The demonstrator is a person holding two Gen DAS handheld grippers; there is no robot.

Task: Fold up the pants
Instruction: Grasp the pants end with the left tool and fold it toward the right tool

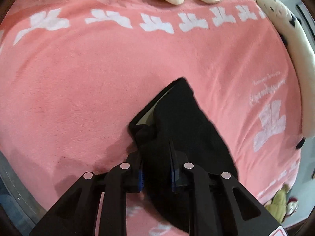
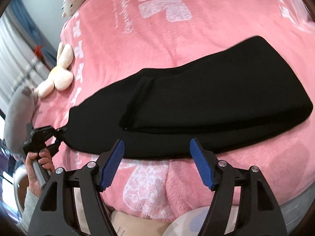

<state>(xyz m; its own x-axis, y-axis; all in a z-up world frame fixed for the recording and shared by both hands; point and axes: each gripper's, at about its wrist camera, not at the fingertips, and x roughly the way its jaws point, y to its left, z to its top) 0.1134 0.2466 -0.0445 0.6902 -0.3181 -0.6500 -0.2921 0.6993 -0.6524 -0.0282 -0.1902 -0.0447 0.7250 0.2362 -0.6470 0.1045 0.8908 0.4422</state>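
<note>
Left hand-held gripper (image 1: 156,169) clamped on black pants (image 2: 196,106) end; right hand-held gripper (image 2: 157,163) apart at 6 o'clock; only right view shows whole pants on bed (image 2: 216,49).

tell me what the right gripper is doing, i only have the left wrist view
observer: the right gripper is open and holds nothing, poised at the near long edge of the black pants.
operator: how do the pants lie overall
observer: as one long band across the pink blanket, seemingly leg on leg.
operator: which end does my left gripper have
observer: the left gripper is at the end nearest the cream plush toy.
</note>
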